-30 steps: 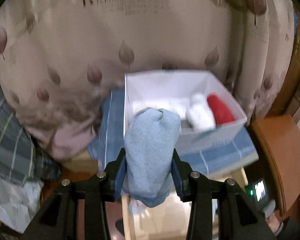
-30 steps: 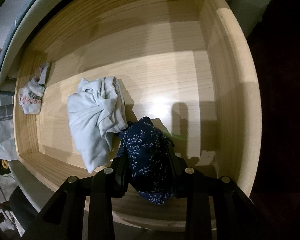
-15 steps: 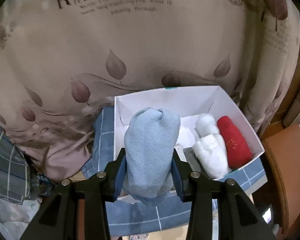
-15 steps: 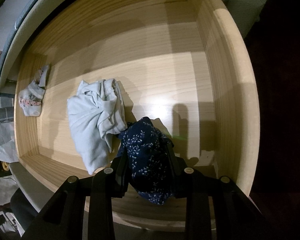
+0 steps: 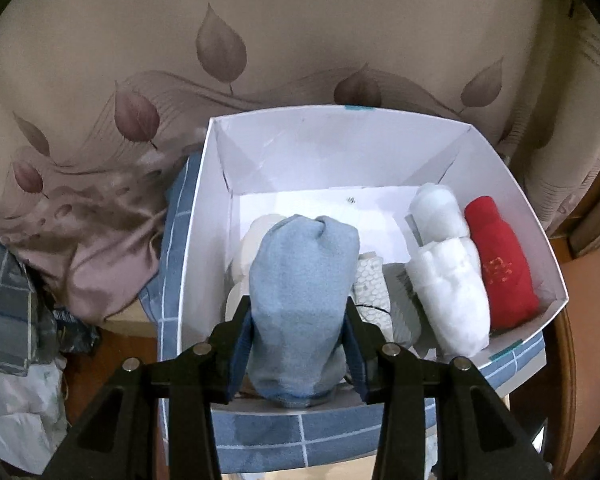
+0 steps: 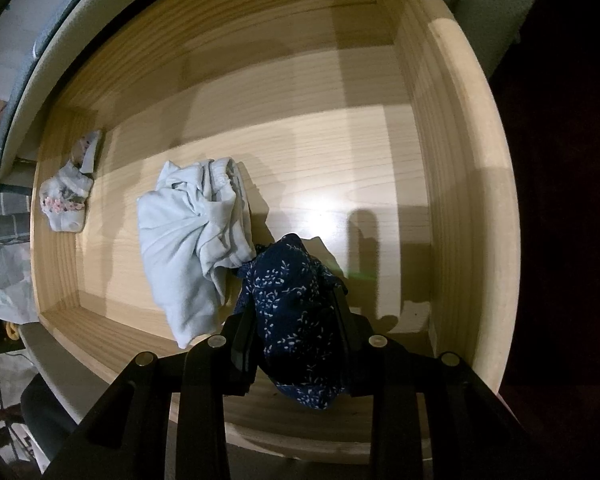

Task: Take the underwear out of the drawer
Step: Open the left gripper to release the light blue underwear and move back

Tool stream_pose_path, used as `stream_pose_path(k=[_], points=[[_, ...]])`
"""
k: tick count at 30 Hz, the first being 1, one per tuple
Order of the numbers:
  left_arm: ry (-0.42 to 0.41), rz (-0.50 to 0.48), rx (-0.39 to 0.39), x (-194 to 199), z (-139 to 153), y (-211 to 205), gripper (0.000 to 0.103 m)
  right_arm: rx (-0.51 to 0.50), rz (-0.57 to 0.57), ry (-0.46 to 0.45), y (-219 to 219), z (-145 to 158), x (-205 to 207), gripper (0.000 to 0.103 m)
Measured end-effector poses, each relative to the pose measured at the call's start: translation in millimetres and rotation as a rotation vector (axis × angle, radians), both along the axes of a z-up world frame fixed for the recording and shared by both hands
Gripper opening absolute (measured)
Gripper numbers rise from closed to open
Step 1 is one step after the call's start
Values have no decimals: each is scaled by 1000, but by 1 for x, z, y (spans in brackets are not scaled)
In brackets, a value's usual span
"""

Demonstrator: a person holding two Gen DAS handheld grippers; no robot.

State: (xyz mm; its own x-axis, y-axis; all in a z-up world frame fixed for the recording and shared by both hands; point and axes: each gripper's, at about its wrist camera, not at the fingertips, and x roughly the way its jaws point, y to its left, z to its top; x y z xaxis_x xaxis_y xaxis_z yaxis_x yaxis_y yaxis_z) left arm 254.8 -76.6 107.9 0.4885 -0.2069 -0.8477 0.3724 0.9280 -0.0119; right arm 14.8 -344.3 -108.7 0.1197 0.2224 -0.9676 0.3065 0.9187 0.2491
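Note:
My left gripper point(image 5: 298, 312) is shut on a light blue rolled piece of underwear point(image 5: 302, 292) and holds it over the near left part of a white box point(image 5: 216, 216). In the box lie a white roll point(image 5: 444, 280), a red roll point(image 5: 500, 272) and pale pieces under the blue one. My right gripper point(image 6: 296, 320) is shut on a navy piece of underwear with white flecks point(image 6: 296, 304), above the near part of the wooden drawer point(image 6: 452, 208). A pale grey-white garment point(image 6: 192, 236) lies on the drawer floor to its left. A small white floral piece point(image 6: 66, 200) lies in the far left corner.
The white box stands on a blue checked cloth point(image 5: 284, 436). Beige leaf-print fabric point(image 5: 180, 80) hangs behind it and bunches at the left. A wooden chair edge point(image 5: 580, 360) is at the right. Dark space lies right of the drawer's side wall.
My left gripper has moved forward and down with the blue underwear, from in front of the box to over its inside. My right gripper holds almost still with the navy piece.

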Motion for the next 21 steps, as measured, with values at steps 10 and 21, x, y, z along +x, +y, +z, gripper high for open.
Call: stream_pose_path(k=[10, 21], points=[[28, -50, -26, -10, 4, -5, 51, 10, -8, -6, -1, 1, 0, 28], [-60, -62, -2, -50, 49, 21, 52, 10, -13, -6, -1, 1, 0, 28]])
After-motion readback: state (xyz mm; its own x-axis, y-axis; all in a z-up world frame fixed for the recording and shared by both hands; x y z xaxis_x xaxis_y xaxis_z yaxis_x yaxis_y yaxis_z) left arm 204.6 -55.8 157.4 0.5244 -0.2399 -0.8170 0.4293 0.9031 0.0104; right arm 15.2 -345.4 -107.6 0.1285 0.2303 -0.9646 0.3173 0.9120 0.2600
